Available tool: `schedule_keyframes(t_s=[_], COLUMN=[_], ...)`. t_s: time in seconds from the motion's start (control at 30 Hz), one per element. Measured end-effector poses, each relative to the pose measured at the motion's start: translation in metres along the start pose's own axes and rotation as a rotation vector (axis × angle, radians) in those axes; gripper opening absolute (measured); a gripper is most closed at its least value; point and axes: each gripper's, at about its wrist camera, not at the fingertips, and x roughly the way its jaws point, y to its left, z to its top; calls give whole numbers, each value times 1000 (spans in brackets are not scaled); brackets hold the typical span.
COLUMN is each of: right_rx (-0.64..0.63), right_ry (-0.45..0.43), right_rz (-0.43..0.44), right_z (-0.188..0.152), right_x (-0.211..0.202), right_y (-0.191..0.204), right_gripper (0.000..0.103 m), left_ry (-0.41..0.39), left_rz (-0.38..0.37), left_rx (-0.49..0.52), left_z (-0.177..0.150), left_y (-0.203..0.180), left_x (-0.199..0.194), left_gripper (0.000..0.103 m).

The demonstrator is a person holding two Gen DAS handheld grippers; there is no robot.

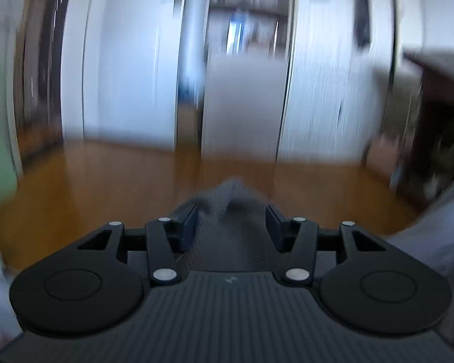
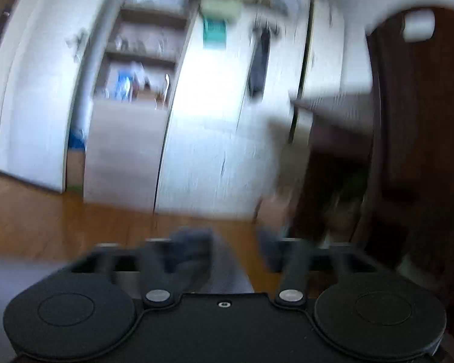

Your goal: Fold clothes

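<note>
Where left hand-held gripper (image 1: 231, 225) fills near frame, jaws stand parted, grey cloth (image 1: 230, 211) lying loose between them, pads not pressing it. Right hand-held gripper (image 2: 233, 249) blurred, jaws also apart, grey cloth (image 2: 224, 269) between, grip unclear. Beyond: wooden floor (image 1: 106, 181), then white cabinet doors (image 1: 130, 75), open shelves (image 2: 148, 48).

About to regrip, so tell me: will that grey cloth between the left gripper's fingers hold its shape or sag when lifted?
Likely floppy: the grey cloth bunches into a soft peak between the left gripper, whose jaws stand apart. Probably light, since it drapes in thin folds. It may slip free, as neither pad looks pressed on it; blur limits certainty.
</note>
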Motion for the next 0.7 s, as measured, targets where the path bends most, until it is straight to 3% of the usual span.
schedule_keyframes(t_s=[0.07, 0.2, 0.3, 0.37, 0.43, 0.47, 0.57, 0.7], right_rx=[89, 117, 161, 281, 381, 411, 479, 588], right_ry=[118, 298, 433, 493, 635, 713, 714, 752], right_rz=[25, 216, 240, 215, 189, 184, 183, 211], right_z=[-37, -138, -216, -268, -300, -308, -313, -322], right_x=[15, -15, -44, -67, -73, -70, -70, -65], right_y=[0, -6, -19, -35, -45, -49, -59, -66], right_gripper=[65, 65, 65, 65, 65, 65, 65, 65], left_ry=[135, 358, 509, 607, 617, 614, 618, 663], left_rz=[-42, -46, -55, -107, -160, -149, -108, -131], left_rx=[-50, -69, -99, -121, -120, -93, -25, -60], left_z=[-47, -138, -192, -203, -200, -201, -204, -207], left_y=[0, 0, 1, -1, -4, -8, -17, -11], left_x=[24, 41, 43, 47, 52, 55, 66, 67], left_gripper=[52, 53, 53, 53, 58, 61, 62, 62])
